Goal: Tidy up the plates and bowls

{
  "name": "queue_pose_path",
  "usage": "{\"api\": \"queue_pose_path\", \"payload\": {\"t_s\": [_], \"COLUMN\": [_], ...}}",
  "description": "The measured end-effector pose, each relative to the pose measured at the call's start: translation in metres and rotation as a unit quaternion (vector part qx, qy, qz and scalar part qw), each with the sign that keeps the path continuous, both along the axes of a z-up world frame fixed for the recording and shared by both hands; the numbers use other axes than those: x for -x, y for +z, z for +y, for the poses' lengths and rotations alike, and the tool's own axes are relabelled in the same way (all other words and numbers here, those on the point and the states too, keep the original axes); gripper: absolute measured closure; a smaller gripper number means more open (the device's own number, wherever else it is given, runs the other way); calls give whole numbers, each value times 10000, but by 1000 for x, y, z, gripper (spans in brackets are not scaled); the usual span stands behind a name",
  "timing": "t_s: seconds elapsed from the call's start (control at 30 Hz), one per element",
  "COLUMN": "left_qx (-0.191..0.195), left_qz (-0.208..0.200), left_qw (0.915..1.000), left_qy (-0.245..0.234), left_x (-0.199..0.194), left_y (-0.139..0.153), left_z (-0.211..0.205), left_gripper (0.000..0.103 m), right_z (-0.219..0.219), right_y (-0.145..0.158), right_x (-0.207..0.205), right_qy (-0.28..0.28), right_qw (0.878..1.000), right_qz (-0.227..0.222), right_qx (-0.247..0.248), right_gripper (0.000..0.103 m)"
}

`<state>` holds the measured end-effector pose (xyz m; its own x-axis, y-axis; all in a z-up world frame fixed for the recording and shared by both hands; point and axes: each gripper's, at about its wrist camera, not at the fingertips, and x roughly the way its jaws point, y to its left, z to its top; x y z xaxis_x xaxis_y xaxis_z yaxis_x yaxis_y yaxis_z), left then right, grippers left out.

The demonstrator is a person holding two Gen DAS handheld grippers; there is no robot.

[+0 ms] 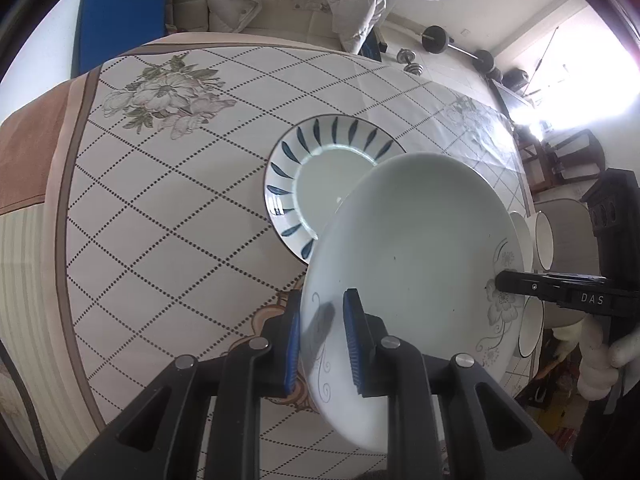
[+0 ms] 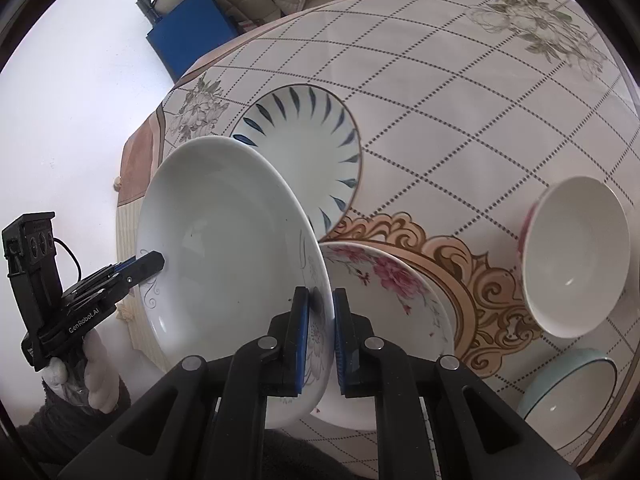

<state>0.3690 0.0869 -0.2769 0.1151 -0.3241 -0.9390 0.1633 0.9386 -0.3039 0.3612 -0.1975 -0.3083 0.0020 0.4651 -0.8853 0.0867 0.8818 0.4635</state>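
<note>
Held plate: we carry a white plate with a grey flower print [image 1: 412, 248] between both hands, lifted clear of the surface and tilted.
Left gripper [image 1: 322, 344]: its fingers pinch the near rim of that plate, one blue pad on the inner face and one behind the rim.
Right gripper [image 2: 320, 340]: its fingers pinch the opposite rim the same way; we see them as a black tip biting the flowered edge in the left wrist view.
Why two grips: we judge the plate is wide and smooth, so a hold on opposite rims keeps it from swinging or slipping out of one narrow pinch.
Likely target: the blue-leaf plate [image 1: 320, 172] lies flat on the surface [image 1: 160, 200] just beyond and partly under the held plate; we judge we are bringing the white plate over it to stack.
Other plates: a pink-flower plate [image 2: 384, 280] rests on the surface directly under our right fingers.
Bowls: a white bowl [image 2: 576, 256] and a pale blue bowl [image 2: 568, 384] sit apart on the right side, not yet grouped.
Risk: we judge the tilt must be levelled before lowering, or one rim will strike the blue-leaf plate first.
</note>
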Motion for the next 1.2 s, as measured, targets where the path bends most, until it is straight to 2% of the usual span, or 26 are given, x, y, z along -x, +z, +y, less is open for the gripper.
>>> {"api": "queue_pose_path", "payload": {"t_s": [0.27, 0.67, 0.93, 1.2], "left_qx": [-112, -470, -665, -724], "left_qz": [253, 538, 680, 754], "left_qw": [9993, 9968, 9945, 9937], "left_qy": [-261, -359, -438, -412], "left_x": [25, 44, 49, 58], "left_y": [-24, -59, -73, -74], "left_z": [-42, -54, -58, -58], "left_gripper": [85, 85, 83, 83], "right_z": [-42, -50, -48, -36], "right_y": [-32, -68, -80, -76], "right_x": [38, 55, 55, 55], "right_qy": [-222, -136, -59, 107], "right_qw": [9995, 9993, 9991, 9989], "right_qz": [205, 356, 413, 351], "right_qx": [-4, 12, 56, 304], "right_gripper": [90, 89, 89, 88]}}
